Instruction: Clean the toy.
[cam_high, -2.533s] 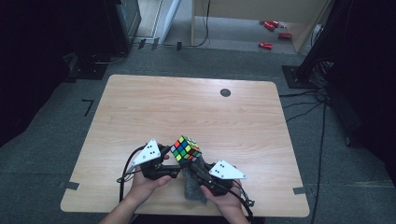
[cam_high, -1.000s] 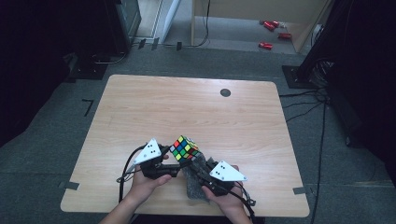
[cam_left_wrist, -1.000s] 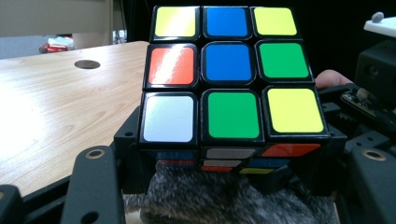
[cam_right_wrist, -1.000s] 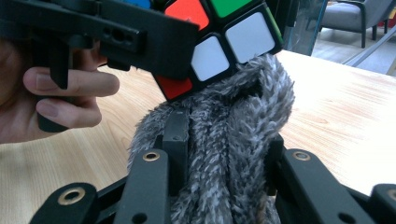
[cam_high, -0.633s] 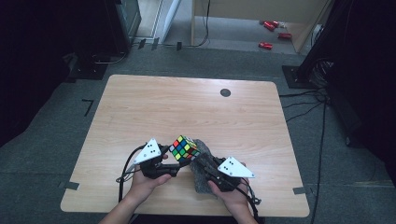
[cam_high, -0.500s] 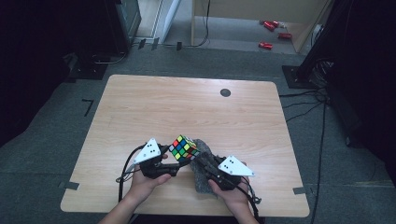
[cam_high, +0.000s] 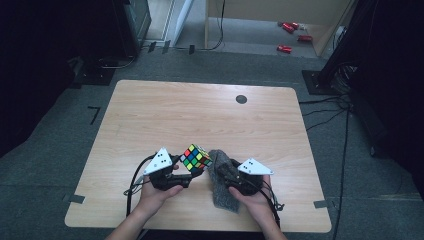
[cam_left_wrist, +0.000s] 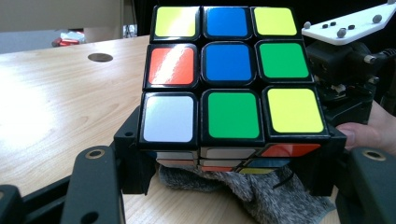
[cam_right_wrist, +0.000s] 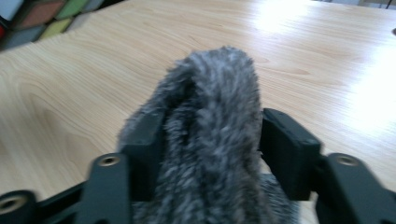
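Note:
A scrambled Rubik's cube (cam_high: 196, 158) (cam_left_wrist: 229, 74) is held just above the wooden table (cam_high: 200, 115), near its front edge, with my left gripper (cam_high: 192, 171) (cam_left_wrist: 229, 154) shut on its lower sides. A grey fuzzy cloth (cam_high: 222, 192) (cam_right_wrist: 210, 121) lies to the right of the cube, one end rising between the jaws of my right gripper (cam_high: 223, 173) (cam_right_wrist: 212, 140). Those jaws have just been opening, and the cloth stands loosely between them, bulging and not pinched. Part of the cloth (cam_left_wrist: 243, 191) shows under the cube.
A small dark round hole (cam_high: 241, 99) sits at the table's far right. Cables (cam_high: 132, 180) trail from both grippers near the front edge. Red objects (cam_high: 285, 48) lie on the floor beyond the table. A dark stand (cam_high: 325, 80) is off the right corner.
My right gripper has shifted to the right and slightly away from the cube, taking the cloth's upper end with it. The left gripper and the cube have stayed put.

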